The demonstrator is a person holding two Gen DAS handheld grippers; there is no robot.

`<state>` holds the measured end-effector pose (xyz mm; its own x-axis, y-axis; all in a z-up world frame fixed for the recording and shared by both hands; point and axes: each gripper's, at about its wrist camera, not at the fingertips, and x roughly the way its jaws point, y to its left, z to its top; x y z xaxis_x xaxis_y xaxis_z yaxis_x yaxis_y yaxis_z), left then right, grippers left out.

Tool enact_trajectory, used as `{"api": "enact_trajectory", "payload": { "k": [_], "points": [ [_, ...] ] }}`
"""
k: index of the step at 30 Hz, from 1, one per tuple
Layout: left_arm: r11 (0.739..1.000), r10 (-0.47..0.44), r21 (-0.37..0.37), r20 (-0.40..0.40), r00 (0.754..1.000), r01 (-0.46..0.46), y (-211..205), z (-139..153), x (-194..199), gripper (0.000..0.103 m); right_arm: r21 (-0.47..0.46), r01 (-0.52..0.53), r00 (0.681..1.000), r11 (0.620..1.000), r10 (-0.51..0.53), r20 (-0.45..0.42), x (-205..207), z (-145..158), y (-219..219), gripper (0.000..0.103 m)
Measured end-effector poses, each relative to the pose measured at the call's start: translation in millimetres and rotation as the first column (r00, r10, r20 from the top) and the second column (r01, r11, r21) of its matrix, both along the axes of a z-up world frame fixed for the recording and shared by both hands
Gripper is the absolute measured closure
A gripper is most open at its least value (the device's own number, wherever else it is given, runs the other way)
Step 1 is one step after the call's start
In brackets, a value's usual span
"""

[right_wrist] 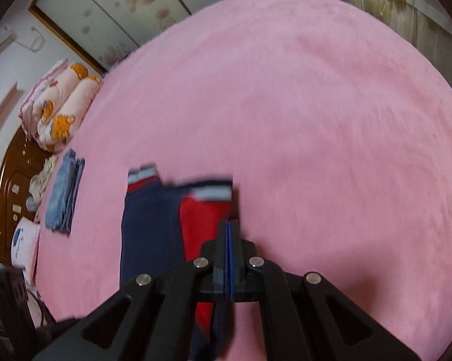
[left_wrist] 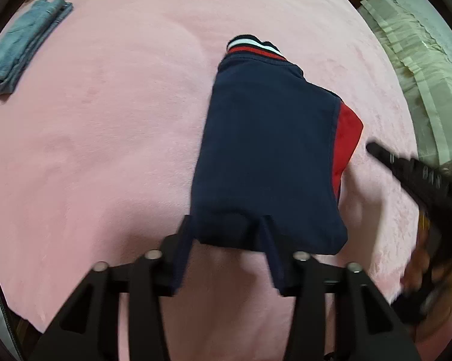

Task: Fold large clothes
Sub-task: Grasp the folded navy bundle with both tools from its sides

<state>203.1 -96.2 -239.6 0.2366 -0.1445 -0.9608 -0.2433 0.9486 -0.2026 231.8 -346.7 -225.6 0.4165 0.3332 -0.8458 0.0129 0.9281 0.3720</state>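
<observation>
The left gripper has its jaws parted, one on either side of the near edge of the folded navy garment, which lies between them; whether the pads touch the cloth cannot be told. That garment lies flat on the pink bedspread, centre of the left wrist view, its red, white and navy ribbed band at the top and a red panel showing at its right edge. At the right edge of that view the right gripper points in, blurred, its tip just beside the red panel. In the right wrist view the right gripper's jaws are clenched together, empty, over the garment's red part. Folded jeans lie at the upper left, well apart. A rolled quilt sits at the left of the right wrist view.
</observation>
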Motion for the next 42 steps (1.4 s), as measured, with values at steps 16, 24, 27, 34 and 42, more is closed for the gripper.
{"api": "enact_trajectory", "payload": {
  "k": [16, 24, 27, 34, 42],
  "points": [
    [0.991, -0.089, 0.096, 0.001, 0.996, 0.089, -3.3, 42.3, -6.0, 0.023, -0.107, -0.061, 0.977, 0.992, 0.037, -0.211, -80.2, 5.0, 36.5, 0.036],
    [0.977, -0.141, 0.161, 0.011, 0.99, 0.137, 1.2, 74.6, -0.6, 0.016, -0.121, -0.009, 0.982, 0.993, -0.014, -0.186, -84.7, 38.7, 30.9, 0.027],
    [0.975, -0.16, 0.161, 0.018, 0.987, 0.155, 0.9, 81.0, 0.8, 0.015, -0.128, -0.001, 0.986, 0.992, -0.021, -0.167, -84.1, 49.7, 30.4, 0.025],
    [0.977, -0.166, 0.134, -0.002, 0.986, 0.165, -0.4, 68.9, 6.8, 0.015, -0.115, 0.001, 0.981, 0.993, -0.024, -0.194, -75.1, 37.4, 30.5, 0.025],
    [0.977, -0.042, -0.209, -0.061, 0.997, 0.028, 29.3, 2.3, 41.2, 0.015, 0.121, 0.061, 0.961, 0.991, -0.026, -0.274, -50.3, -20.2, 7.3, 0.025]
  ]
}}
